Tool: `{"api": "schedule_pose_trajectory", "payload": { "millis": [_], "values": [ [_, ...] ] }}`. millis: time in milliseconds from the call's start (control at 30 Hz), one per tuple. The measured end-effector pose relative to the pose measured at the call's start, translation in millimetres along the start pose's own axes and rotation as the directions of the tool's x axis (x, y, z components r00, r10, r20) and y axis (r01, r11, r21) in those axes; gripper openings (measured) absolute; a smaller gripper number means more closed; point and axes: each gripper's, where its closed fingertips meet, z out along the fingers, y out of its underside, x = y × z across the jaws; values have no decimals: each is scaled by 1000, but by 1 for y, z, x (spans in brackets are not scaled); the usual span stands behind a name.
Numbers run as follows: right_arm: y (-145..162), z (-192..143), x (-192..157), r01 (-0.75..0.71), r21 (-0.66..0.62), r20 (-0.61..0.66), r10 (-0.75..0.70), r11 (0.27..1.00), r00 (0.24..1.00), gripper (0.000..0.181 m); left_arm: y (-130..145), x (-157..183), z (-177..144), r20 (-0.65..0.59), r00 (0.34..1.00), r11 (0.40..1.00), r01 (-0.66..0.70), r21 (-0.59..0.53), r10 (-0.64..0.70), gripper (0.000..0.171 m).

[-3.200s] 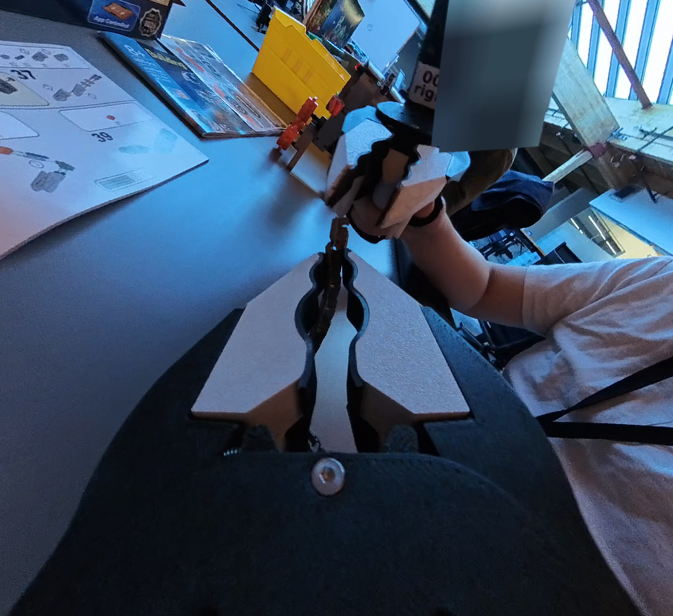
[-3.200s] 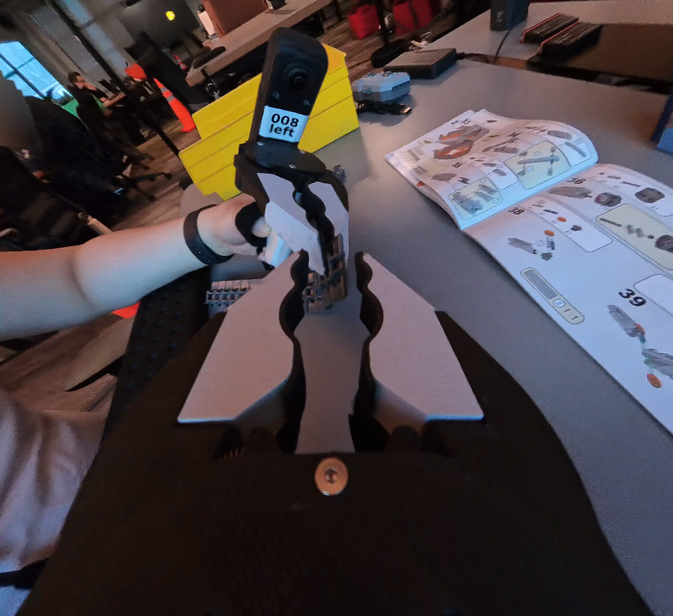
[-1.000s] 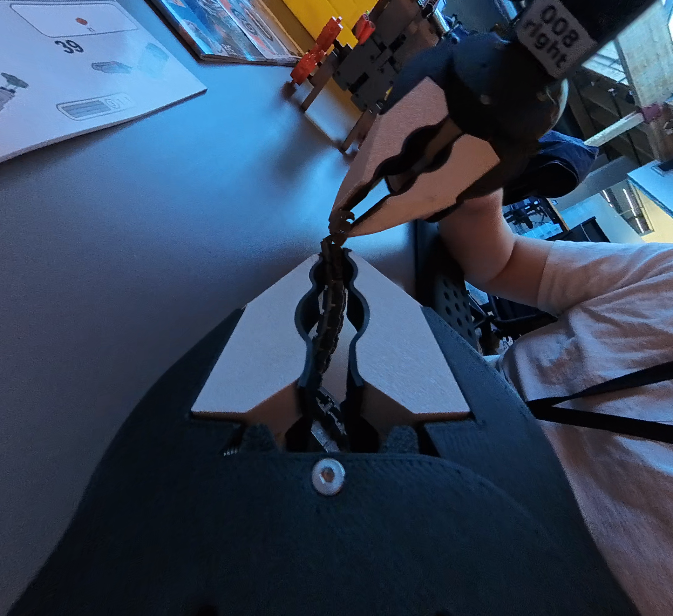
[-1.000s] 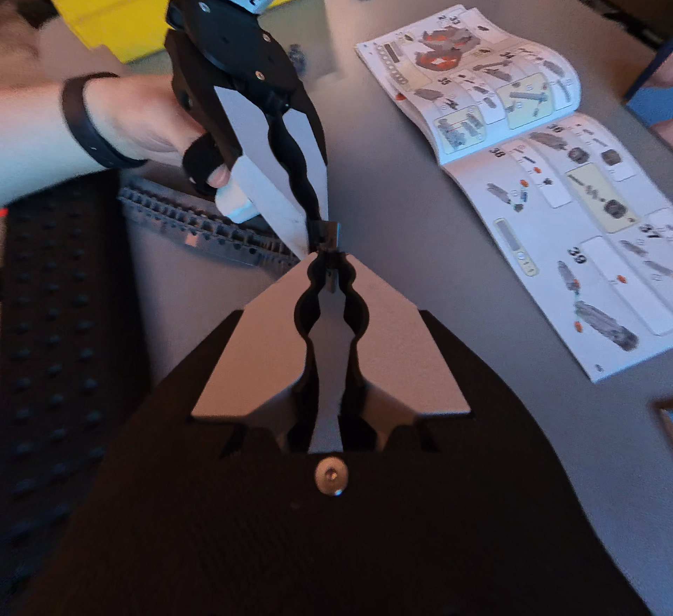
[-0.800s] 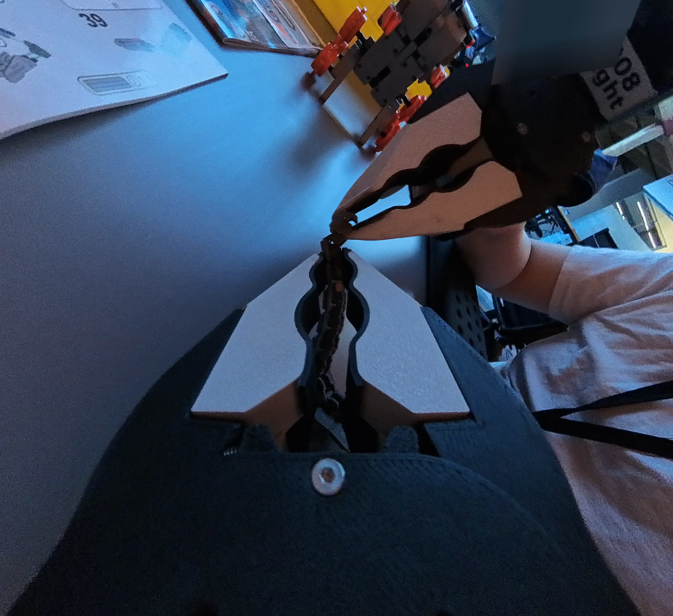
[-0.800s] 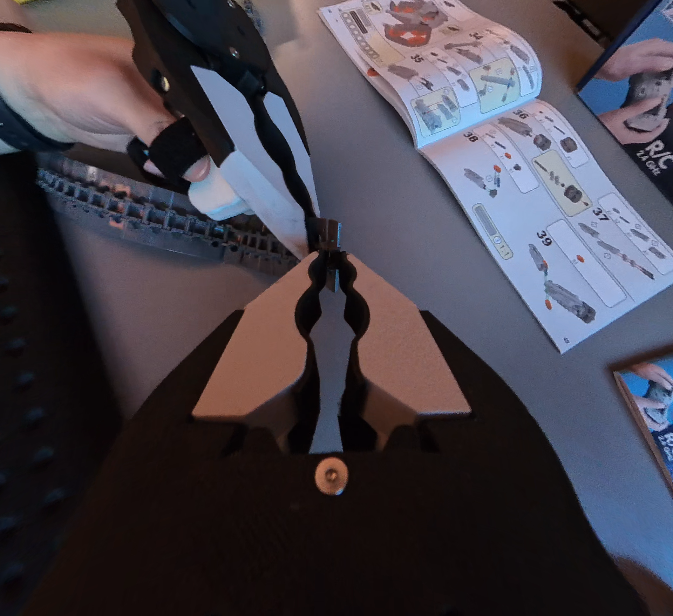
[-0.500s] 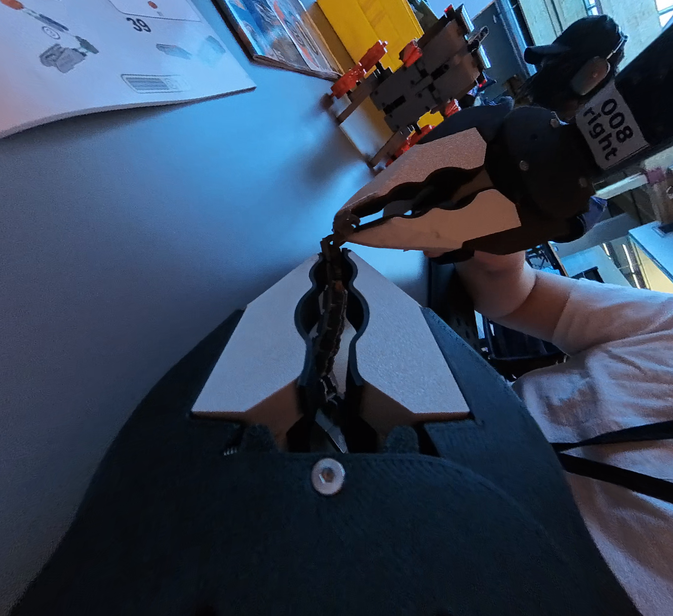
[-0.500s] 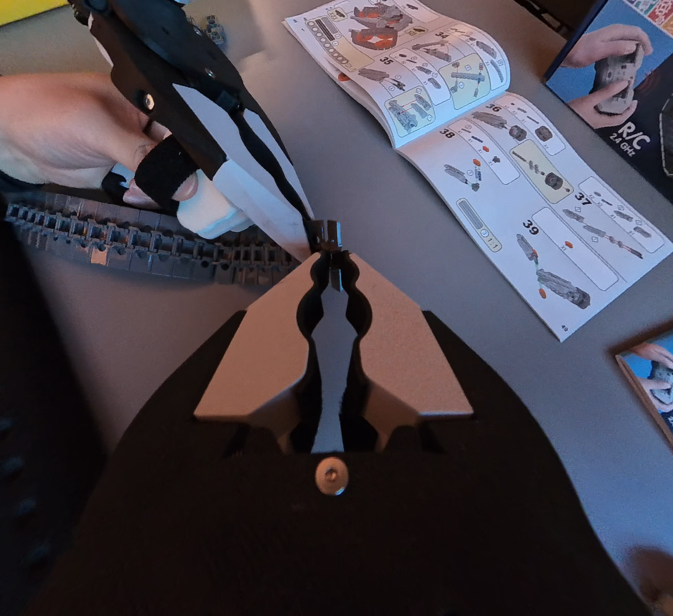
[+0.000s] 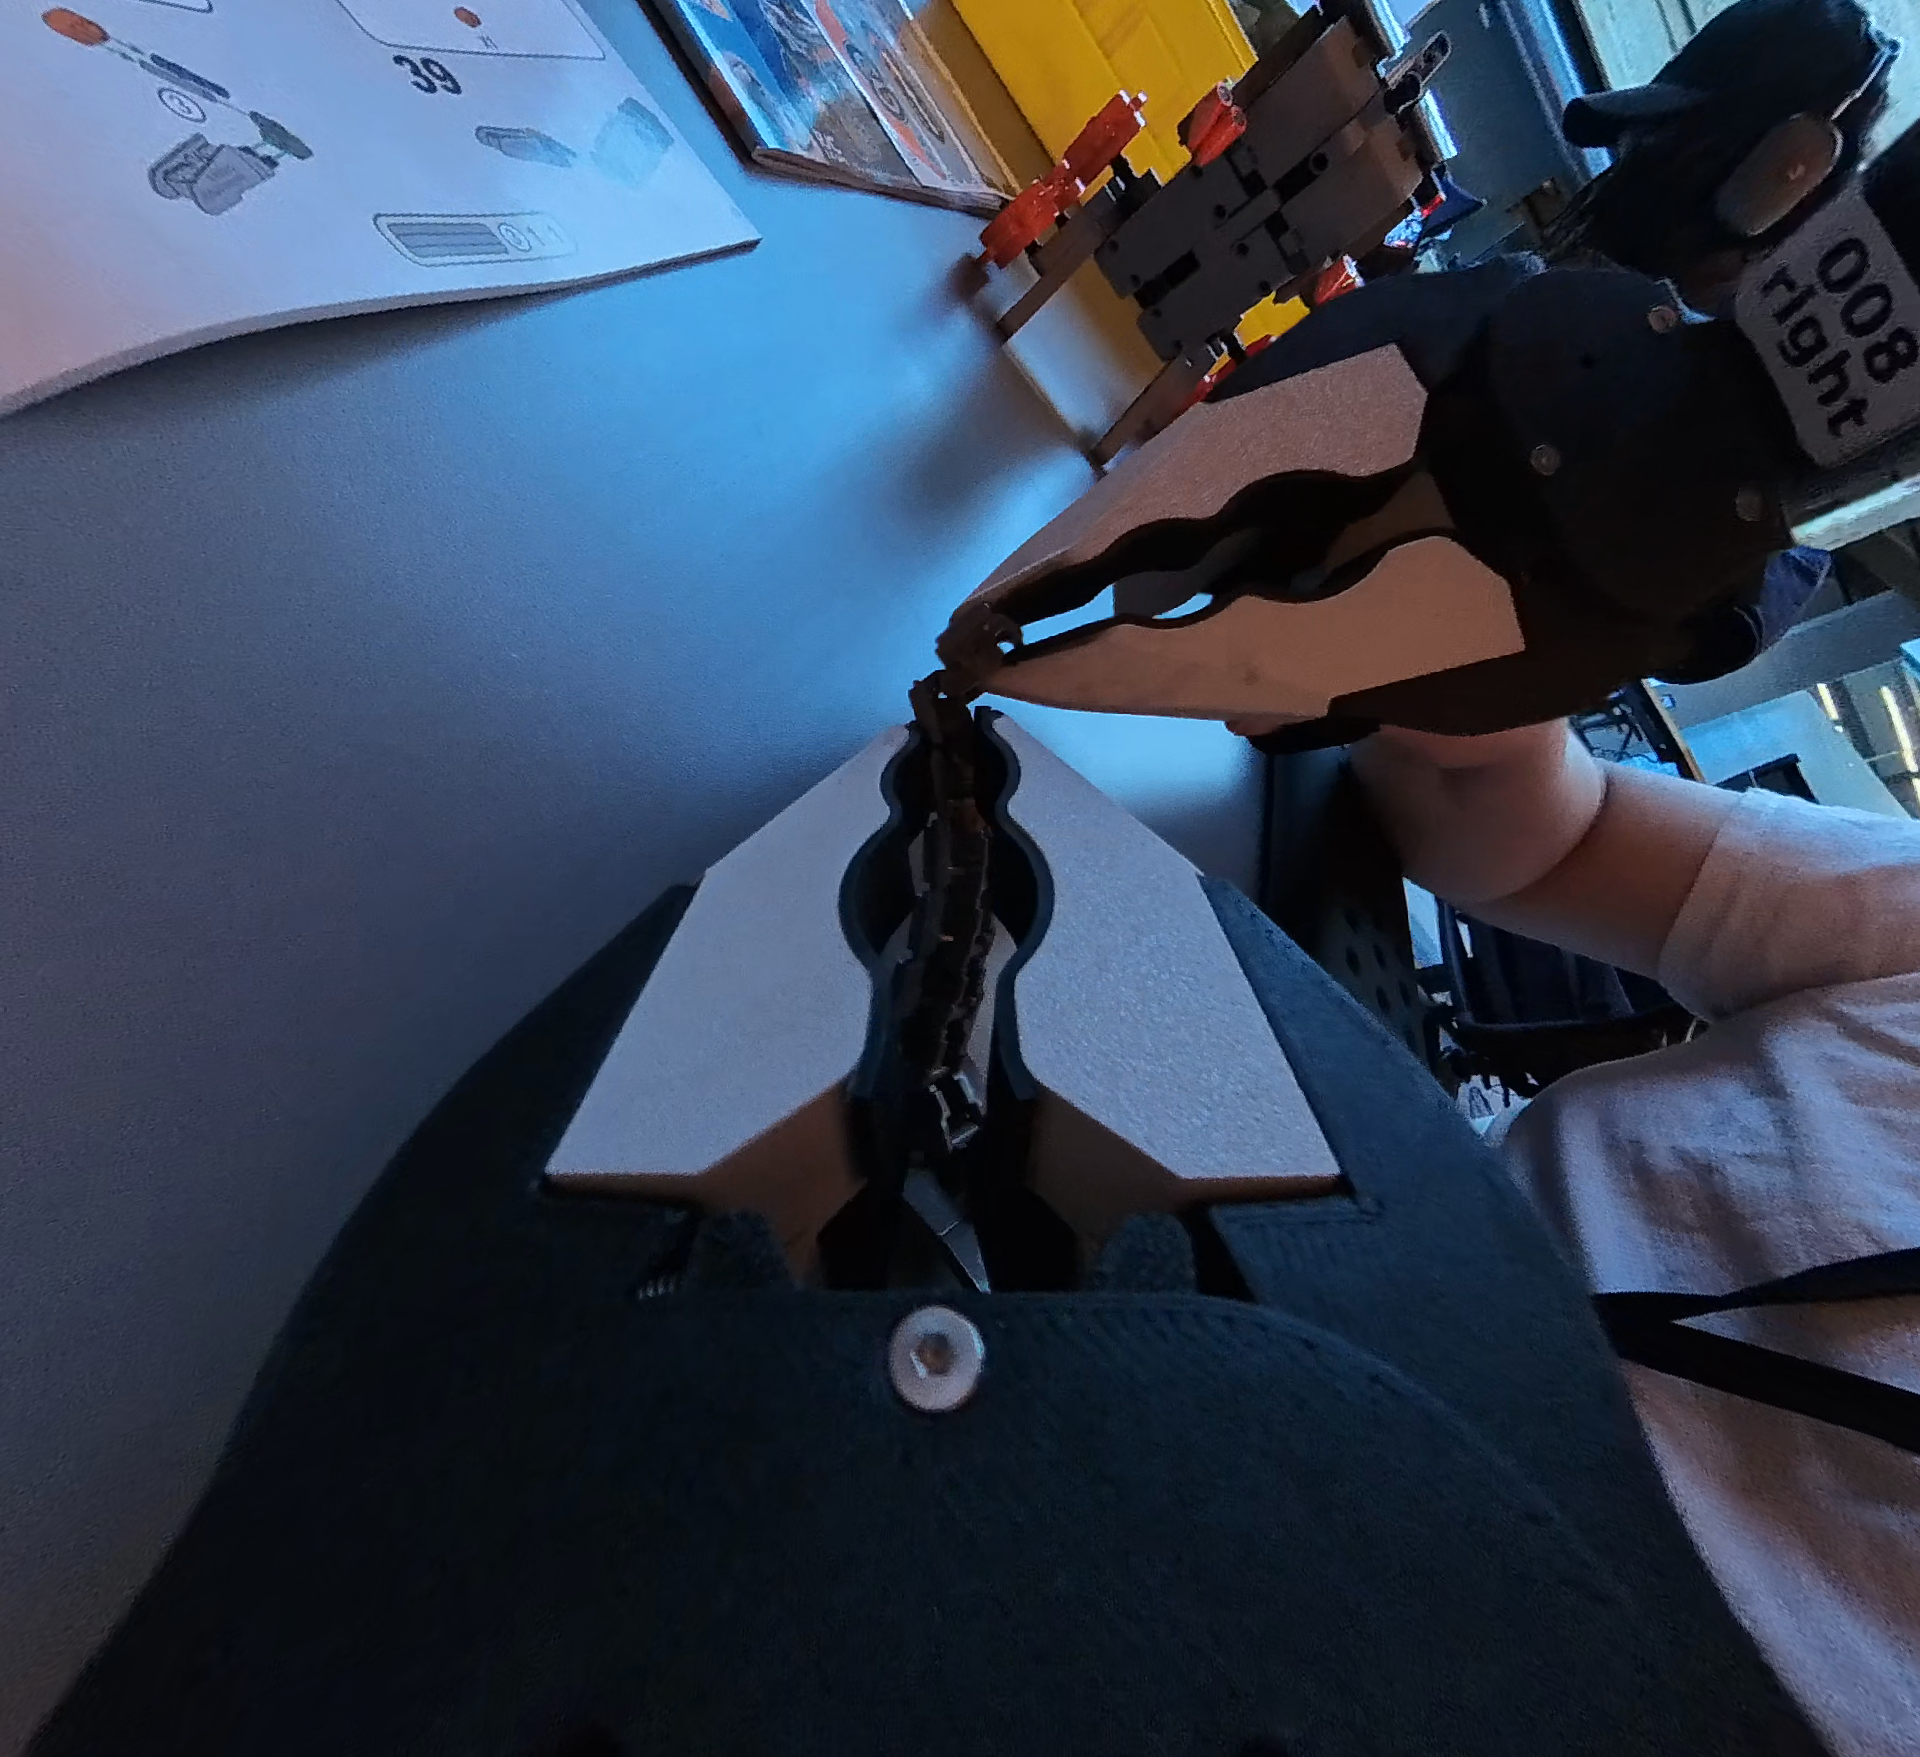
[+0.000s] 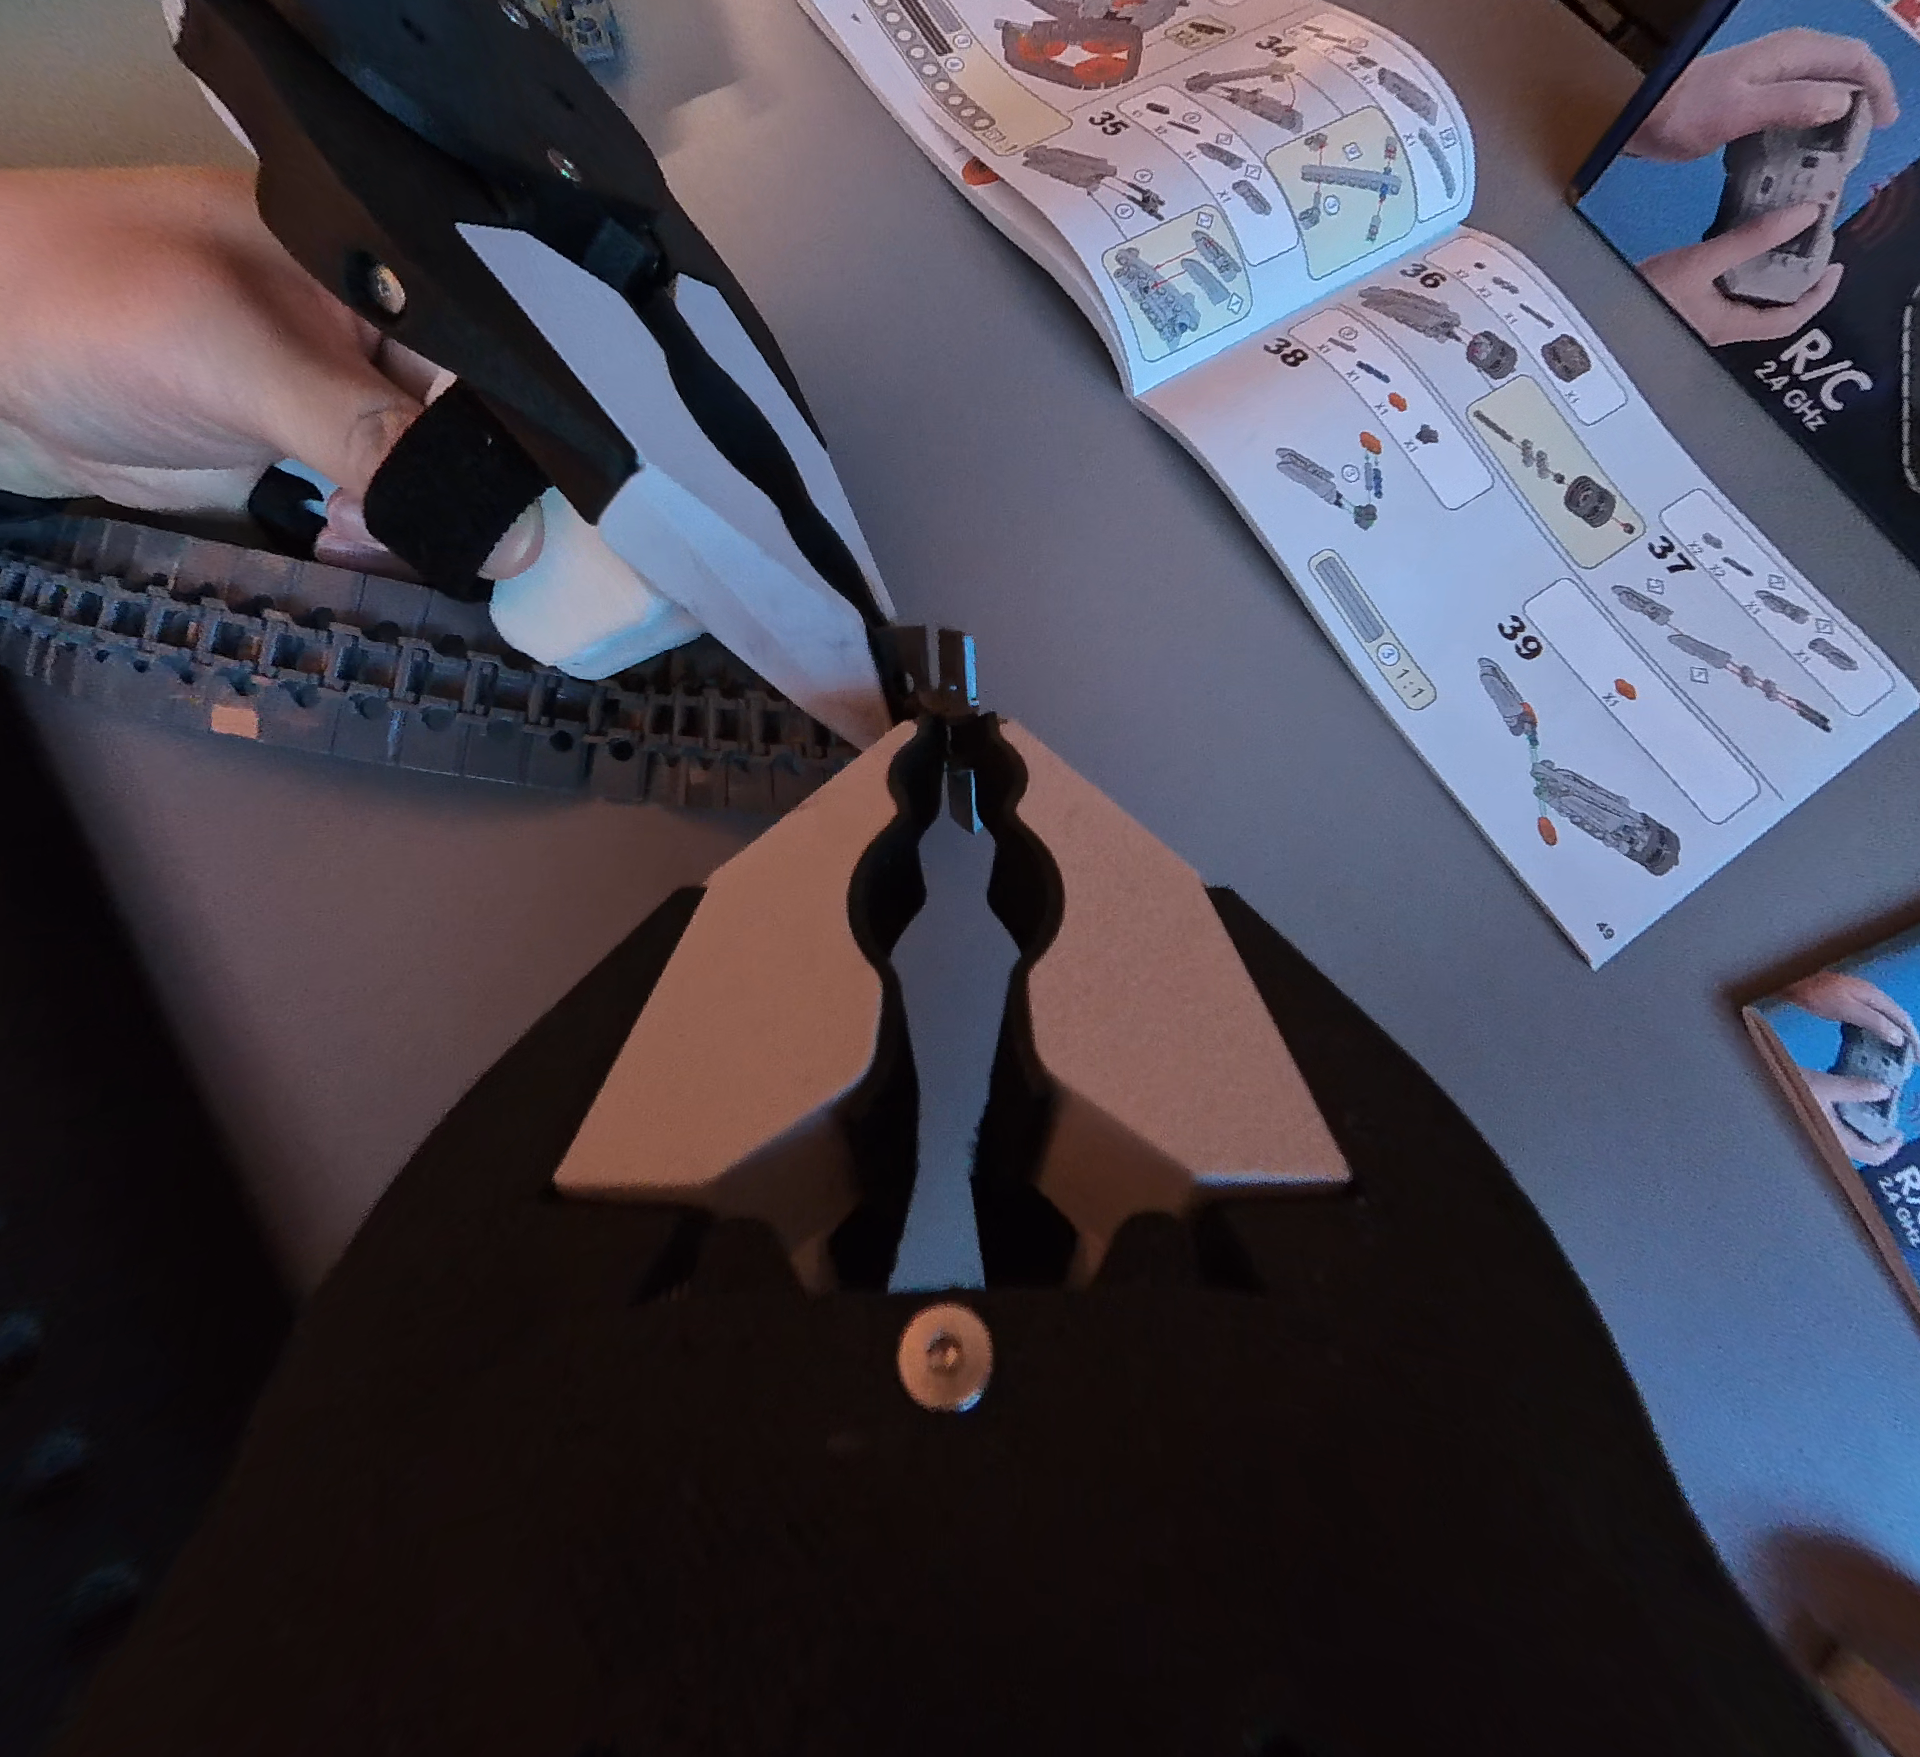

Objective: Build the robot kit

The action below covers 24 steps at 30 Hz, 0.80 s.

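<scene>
We have the left hand-held gripper (image 9: 951, 720) clamped on a short tread-link strip (image 9: 948, 918), long axis along its fingers. Right hand-held gripper (image 10: 951, 731) pinches one tread link (image 10: 940, 663) tip-to-tip at the strip's far end. Long track (image 10: 343, 668) lies on the table (image 10: 1091, 627), left of the right one.

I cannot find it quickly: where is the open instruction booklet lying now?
In the right wrist view the open instruction booklet lies flat on the grey table, right of both tongs, with a blue box beyond it.
</scene>
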Motion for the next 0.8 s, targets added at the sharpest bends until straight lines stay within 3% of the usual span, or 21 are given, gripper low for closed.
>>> {"api": "schedule_pose_trajectory", "payload": {
  "millis": [467, 533, 633, 800],
  "values": [
    [6, 4, -1, 8, -35, 3, -8, 999, 1000, 3, 5, -2, 4, 46, 998, 998, -45, -34, 47, 6],
    [18, 10, -2, 18, -91, 5, -17, 996, 1000, 4, 12, -7, 8, 106, 991, 993, -77, -93, 86, 6],
    [8, 9, 5, -1, -28, -30, 1, 1000, 1000, 3, 0, -8, 5, 63, 998, 1000, 3, -14, -2, 6],
    [-7, 5, 10, -191, 65, 92, 185, 979, 978, 5, -13, -6, -1, -40, 995, 994, 91, 52, -89, 7]
  ]
}}
